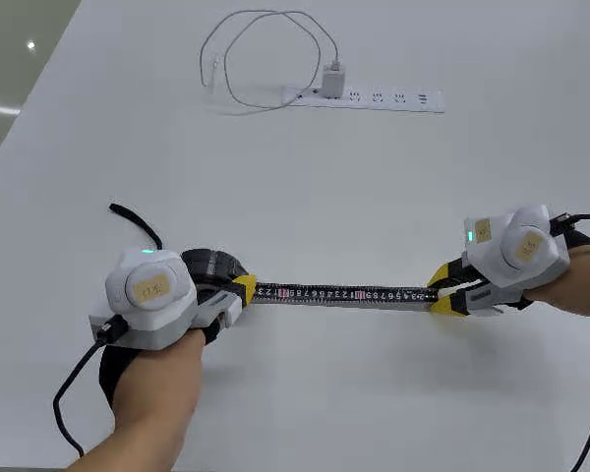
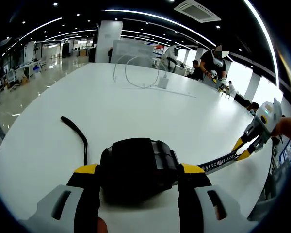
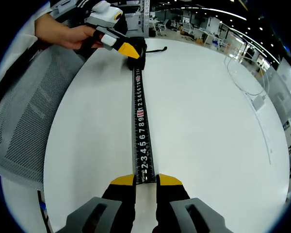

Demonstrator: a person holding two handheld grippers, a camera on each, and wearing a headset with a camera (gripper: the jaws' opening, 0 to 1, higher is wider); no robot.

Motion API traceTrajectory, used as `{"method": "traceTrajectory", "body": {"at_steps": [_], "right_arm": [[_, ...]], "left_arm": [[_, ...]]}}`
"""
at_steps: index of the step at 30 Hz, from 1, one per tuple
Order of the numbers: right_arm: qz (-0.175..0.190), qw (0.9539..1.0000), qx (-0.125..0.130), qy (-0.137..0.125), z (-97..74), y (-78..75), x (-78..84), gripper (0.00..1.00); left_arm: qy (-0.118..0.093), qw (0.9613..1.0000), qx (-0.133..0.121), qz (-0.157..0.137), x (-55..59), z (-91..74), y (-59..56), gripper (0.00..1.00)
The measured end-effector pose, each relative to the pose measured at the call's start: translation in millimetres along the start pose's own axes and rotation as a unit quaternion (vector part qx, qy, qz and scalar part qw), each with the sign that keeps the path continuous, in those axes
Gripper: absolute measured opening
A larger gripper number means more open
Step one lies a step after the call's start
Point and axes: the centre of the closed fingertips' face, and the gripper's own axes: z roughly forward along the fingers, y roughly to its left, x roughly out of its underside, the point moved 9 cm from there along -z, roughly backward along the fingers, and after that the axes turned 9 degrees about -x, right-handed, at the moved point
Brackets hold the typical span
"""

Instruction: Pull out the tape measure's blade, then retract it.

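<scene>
Smooth white table | left fingers clamp black case | right fingers pinch blade

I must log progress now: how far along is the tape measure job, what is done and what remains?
Done: the black numbered metal blade lies drawn out over the white table from the chunky black tape measure case. In hand: the left gripper is shut on the case, the right gripper on the blade's tip, blade stretched between them. Left: retracting the blade into the case.
</scene>
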Motion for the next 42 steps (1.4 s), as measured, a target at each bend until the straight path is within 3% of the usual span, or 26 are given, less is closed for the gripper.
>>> {"method": "traceTrajectory", "body": {"at_steps": [42], "right_arm": [[-0.012, 0.9997, -0.002, 0.023, 0.0, 0.3, -2.0, 0.1]], "left_arm": [[0.013, 0.9999, 0.005, 0.009, 0.5, 0.2, 1.6, 0.58]]}}
